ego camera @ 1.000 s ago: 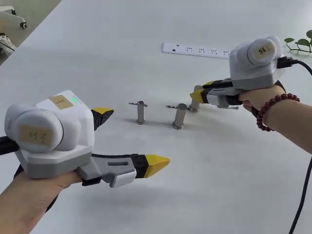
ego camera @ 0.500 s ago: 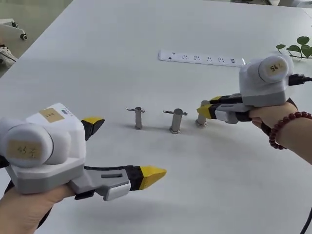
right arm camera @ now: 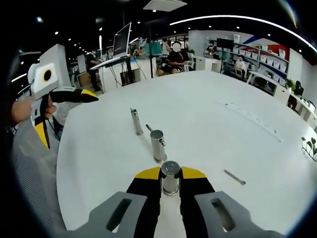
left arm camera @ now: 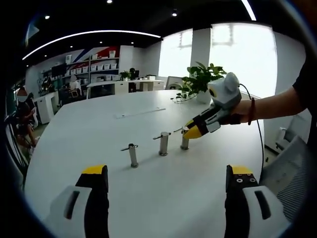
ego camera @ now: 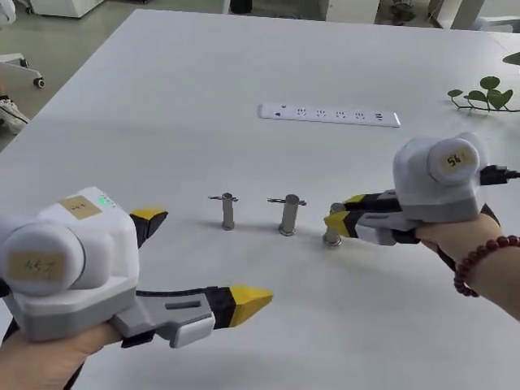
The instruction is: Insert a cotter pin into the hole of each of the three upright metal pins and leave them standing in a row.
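The right tongs (right arm camera: 170,179) are clenched on a short silver cylindrical metal pin (right arm camera: 170,169), gripped on the shank below its flat head. No cotter pin is seen through it. The left tongs (left arm camera: 167,172) are released, jaws wide apart with nothing between them, well to the near-left of the middle pin. Landmark: the middle pin (ego camera: 288,216), a silver upright pin on the white surface (ego camera: 162,122) with a thin wire cotter pin through its head. The held pin sits just right of the middle pin, near but apart; I cannot tell whether its foot touches the surface. A third silver upright pin (ego camera: 227,211), also carrying a cotter pin, stands left of the middle pin, apart from it. A thin grey loose cotter pin (right arm camera: 234,177) lies flat on the surface to the right of the middle pin, off the line of the row. Risks, as judged:

1. The held pin could be let go tilted or off line, so it topples or spoils the row.
2. A sideways swing of the right tongs could knock over the narrow-footed middle pin.
3. The loose cotter pin, thin and flat, may skid or slip from blunt tips.
4. The hole in the held pin is not visible. If it faces the wrong way, pushing the cotter could tip the pin.
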